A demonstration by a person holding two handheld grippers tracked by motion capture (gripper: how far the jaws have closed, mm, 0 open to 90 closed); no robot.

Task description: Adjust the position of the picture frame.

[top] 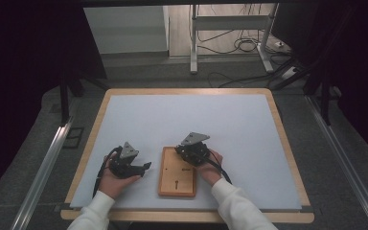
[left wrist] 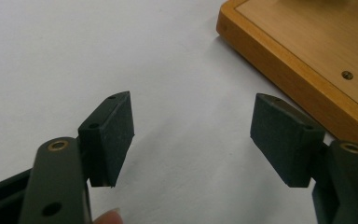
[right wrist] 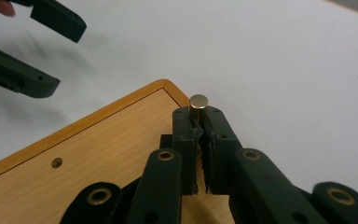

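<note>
- Right gripper (right wrist: 199,122) jaws pressed together on a small metal cylinder (right wrist: 199,101), pinched at the very tips, above the far corner of the wooden board (right wrist: 98,154).
- Could slip or tilt out: grip only at the pad ends, smooth round metal, little contact.
- Could miss its seat if lowered askew; pin might roll off the board onto the white table (top: 182,117).
- Left gripper (left wrist: 191,135) jaws spread wide, holding nothing, low over the table just beside the board's edge; could nudge the board if swung inward.
- No brand, label or readable writing anywhere.
</note>
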